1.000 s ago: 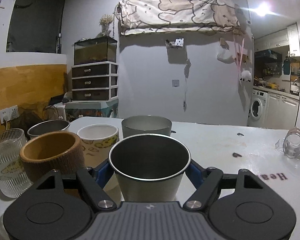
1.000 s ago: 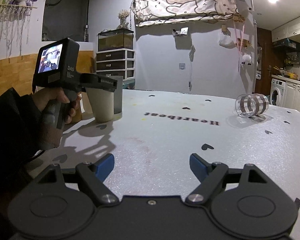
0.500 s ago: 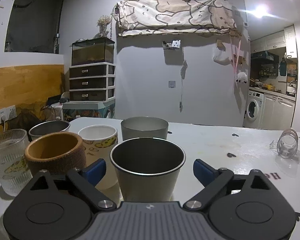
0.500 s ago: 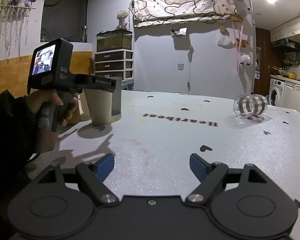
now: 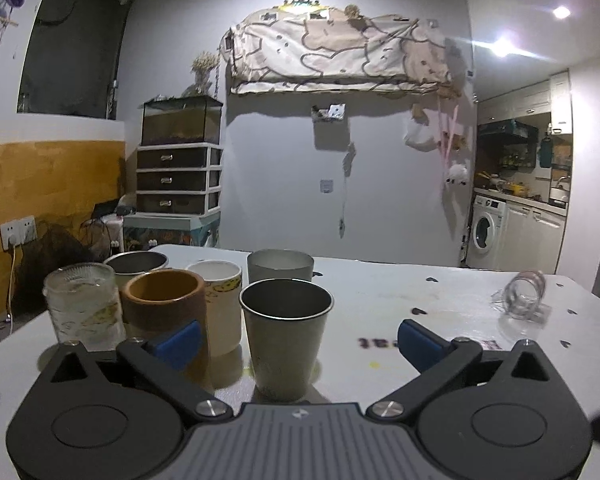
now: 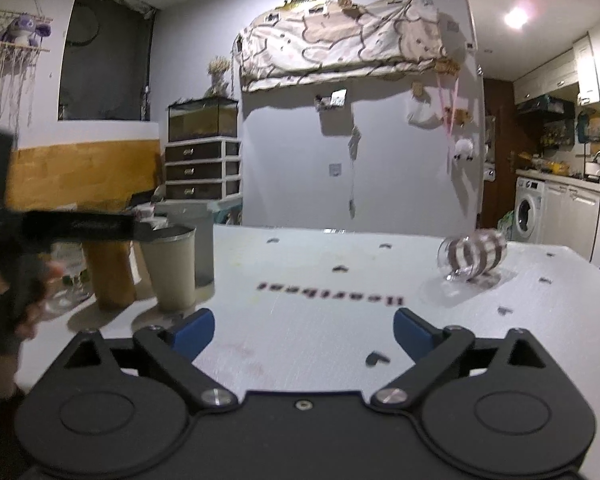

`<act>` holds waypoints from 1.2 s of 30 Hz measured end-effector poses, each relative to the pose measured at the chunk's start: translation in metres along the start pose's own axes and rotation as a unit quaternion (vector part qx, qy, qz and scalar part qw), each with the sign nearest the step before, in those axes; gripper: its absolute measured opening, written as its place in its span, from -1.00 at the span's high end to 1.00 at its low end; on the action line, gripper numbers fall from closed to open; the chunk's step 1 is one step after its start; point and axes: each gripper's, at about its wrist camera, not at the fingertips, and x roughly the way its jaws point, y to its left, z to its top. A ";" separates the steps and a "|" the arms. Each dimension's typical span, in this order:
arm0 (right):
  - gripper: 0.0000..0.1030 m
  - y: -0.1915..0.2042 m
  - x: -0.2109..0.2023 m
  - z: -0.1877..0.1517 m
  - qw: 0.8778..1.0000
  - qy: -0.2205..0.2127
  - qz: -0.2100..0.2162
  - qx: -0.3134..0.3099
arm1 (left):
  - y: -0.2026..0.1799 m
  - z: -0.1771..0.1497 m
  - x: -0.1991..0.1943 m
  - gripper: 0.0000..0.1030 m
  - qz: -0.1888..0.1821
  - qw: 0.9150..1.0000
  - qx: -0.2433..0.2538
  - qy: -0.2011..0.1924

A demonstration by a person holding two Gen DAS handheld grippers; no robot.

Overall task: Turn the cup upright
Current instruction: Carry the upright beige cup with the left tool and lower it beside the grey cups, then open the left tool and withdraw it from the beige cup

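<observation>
A metal cup (image 5: 286, 340) stands upright on the white table (image 5: 380, 312), between and just ahead of my left gripper's (image 5: 298, 342) open blue fingers, untouched. It also shows in the right wrist view (image 6: 171, 268). A clear striped glass (image 6: 474, 254) lies on its side at the far right of the table; it also shows in the left wrist view (image 5: 524, 294). My right gripper (image 6: 304, 330) is open and empty over the bare table, well short of the glass. The left gripper's body (image 6: 76, 226) shows at the left of the right wrist view.
Several upright cups stand in a group at the left: a ribbed glass (image 5: 82, 306), a brown cup (image 5: 164, 300), a white mug (image 5: 220, 300), a grey cup (image 5: 280, 266) and a metal bowl (image 5: 136, 264). The table has black heart marks and printed lettering (image 6: 332, 294).
My left gripper opened, let go of the metal cup and drew back, leaving it upright. My right gripper moved forward and a little lower towards the lying glass.
</observation>
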 end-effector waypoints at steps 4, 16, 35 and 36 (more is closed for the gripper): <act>-1.00 0.000 -0.004 0.005 1.000 -0.011 -0.009 -0.002 | -0.001 -0.005 -0.024 -1.00 -0.007 1.000 0.008 -0.006; -1.00 -0.002 -0.006 0.003 1.000 -0.003 -0.019 -0.001 | -0.004 -0.032 -0.065 -1.00 -0.003 1.000 0.022 0.004; -1.00 -0.004 -0.010 -0.001 1.000 0.005 -0.030 0.003 | -0.006 -0.039 -0.072 -1.00 0.001 1.000 0.015 0.013; -1.00 -0.004 -0.010 -0.001 1.000 0.006 -0.030 0.002 | -0.006 -0.039 -0.072 -1.00 0.001 1.000 0.015 0.013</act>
